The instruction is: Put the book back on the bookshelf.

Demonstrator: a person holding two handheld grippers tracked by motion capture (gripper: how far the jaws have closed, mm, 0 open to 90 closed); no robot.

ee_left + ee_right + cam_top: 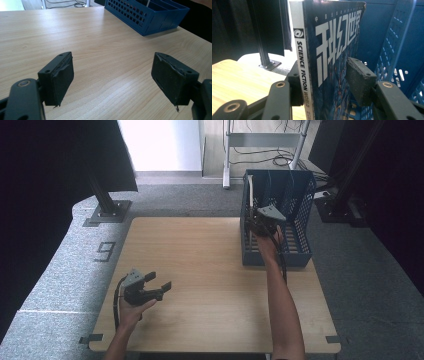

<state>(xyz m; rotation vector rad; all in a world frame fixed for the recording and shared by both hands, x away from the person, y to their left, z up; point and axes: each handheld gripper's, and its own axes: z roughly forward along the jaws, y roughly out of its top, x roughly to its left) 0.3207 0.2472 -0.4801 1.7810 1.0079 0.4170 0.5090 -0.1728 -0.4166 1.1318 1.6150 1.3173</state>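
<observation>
- Magazine (329, 57) is standing upright at the blue file basket (295, 215), toward one o'clock on the table (210, 270); in the right gripper view my right gripper (324, 82) is straddling its spine edge, one pad at the white spine, the other sitting just off the cover, so I cannot tell whether I am truly clamping it.
- Slipping is the first risk I am judging: with such a loose bite low on the spine, the magazine may be sagging or fanning open as soon as I lift.
- Snagging is next: the basket's slotted wall is lying close at three o'clock of my pad, and a tilted pull could be catching cover or jaw on the divider.
- Tipping the basket is possible, since I am pulling near its seven-o'clock corner.
- Left gripper (156, 287) is hovering spread wide and empty at seven o'clock, well apart, too far to be steadying anything.
</observation>
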